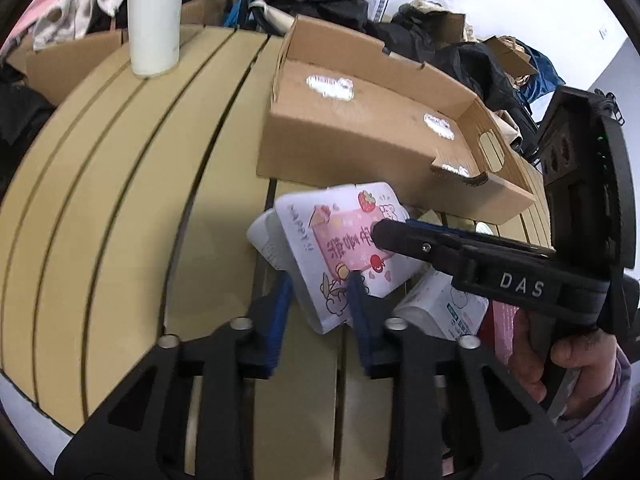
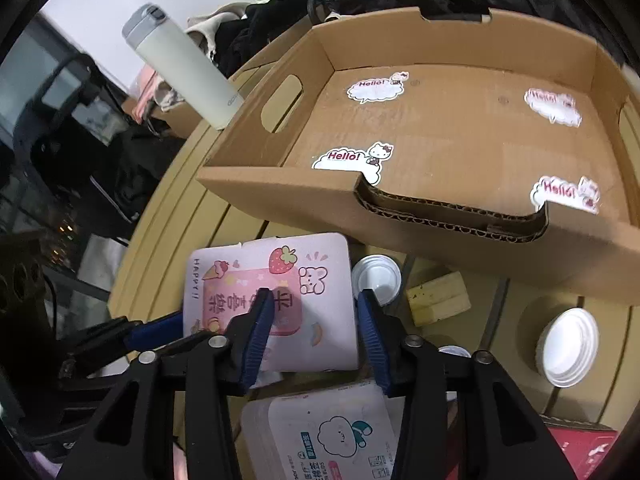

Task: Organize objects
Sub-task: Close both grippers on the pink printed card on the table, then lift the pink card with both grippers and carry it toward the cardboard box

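Nothing sits in the box [image 2: 460, 132] yet: both grippers, left [image 1: 320, 284] and right [image 2: 316, 300], straddle the pink pack [image 2: 272, 300] unclenched, while caps [image 2: 568, 346] and tissues [image 2: 328, 436] wait.

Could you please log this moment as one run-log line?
left claw: around tissue pack, grip unclear | right claw: open, straddling pack | cardboard tray: holds only stickers | pack: outside tray

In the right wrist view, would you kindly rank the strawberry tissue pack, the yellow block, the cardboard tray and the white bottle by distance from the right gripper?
1. Strawberry tissue pack, between the fingers of the right gripper.
2. Yellow block, just right of the fingers.
3. Cardboard tray, ahead, beyond the block.
4. White bottle, far left, past the tray's corner.
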Available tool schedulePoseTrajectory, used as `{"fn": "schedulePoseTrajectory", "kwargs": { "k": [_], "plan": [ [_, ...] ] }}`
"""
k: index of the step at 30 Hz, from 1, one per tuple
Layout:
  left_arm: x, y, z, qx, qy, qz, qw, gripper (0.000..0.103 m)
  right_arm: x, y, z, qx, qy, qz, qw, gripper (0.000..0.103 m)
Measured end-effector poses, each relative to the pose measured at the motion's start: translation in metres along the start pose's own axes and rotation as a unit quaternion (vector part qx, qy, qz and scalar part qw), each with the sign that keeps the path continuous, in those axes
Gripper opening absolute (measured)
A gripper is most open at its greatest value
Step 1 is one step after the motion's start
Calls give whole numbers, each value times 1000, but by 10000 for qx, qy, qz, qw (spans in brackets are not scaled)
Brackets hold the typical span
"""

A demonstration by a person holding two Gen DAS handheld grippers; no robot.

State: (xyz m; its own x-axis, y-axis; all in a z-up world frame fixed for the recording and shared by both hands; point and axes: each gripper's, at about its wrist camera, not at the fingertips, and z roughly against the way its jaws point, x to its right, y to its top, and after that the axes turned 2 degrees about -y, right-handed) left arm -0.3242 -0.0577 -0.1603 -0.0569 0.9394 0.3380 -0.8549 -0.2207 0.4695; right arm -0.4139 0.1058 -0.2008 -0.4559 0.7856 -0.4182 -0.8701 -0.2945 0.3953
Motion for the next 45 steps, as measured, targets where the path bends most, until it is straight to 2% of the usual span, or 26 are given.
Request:
{"fn": "schedulePoseTrajectory", "kwargs": {
  "k": [3,6,8,10,13,16,19,24,27,31,33,36,38,39,41,43,45],
  "plan": [
    [7,-1,23,138,40,-106,9998,17,-6,-2,13,105,37,-72,9999,28],
    [14,-9,54,19,4,-119,9999,17,-25,-17,55,435,147,36,9989,19],
    [19,-24,82,105,-299,-2,9995,17,-38,-37,85,635,199,35,9978,18],
    [30,-48,102,199,-456,-44,9988,17,-54,-68,112,849,-56,179,9962,18],
    [45,-84,99,-15,-557,-157,9983,15,-61,-120,138,1022,-293,38,9943,17],
    [57,-108,90,-346,-691,-210,9968,15,-52,-154,145,1017,-391,-307,9936,15],
    [71,-121,91,-439,-671,-399,9960,15,-45,-173,148,981,-412,-468,9932,14],
    [75,-118,98,-301,-780,-385,9958,10,-42,-173,163,1150,-450,-416,9915,13],
    [68,-115,100,-159,-673,-373,9969,10,-45,-174,162,1183,-424,-386,9913,12],
    [39,-119,96,-169,-393,-207,9989,10,-55,-177,136,893,-289,-281,9952,12],
    [22,-123,90,-252,-251,-155,9992,10,-64,-178,118,774,-205,-210,9966,12],
    [1,-133,70,-453,75,-55,9989,10,-75,-179,83,476,-344,-92,9982,12],
    [-4,-139,61,-639,149,-16,9978,11,-77,-181,63,294,-379,-83,9988,12],
    [-4,-142,61,-634,155,-20,9979,12,-78,-182,57,267,-480,-61,9985,12],
    [-4,-145,63,-613,72,-10,9981,23,-76,-184,52,196,-609,-28,9979,13],
    [-7,-147,64,-580,40,33,9983,46,-71,-184,52,171,-474,-84,9987,13],
    [-11,-150,62,-582,69,106,9982,50,-67,-184,55,211,-376,-136,9990,13]
  ]
}}
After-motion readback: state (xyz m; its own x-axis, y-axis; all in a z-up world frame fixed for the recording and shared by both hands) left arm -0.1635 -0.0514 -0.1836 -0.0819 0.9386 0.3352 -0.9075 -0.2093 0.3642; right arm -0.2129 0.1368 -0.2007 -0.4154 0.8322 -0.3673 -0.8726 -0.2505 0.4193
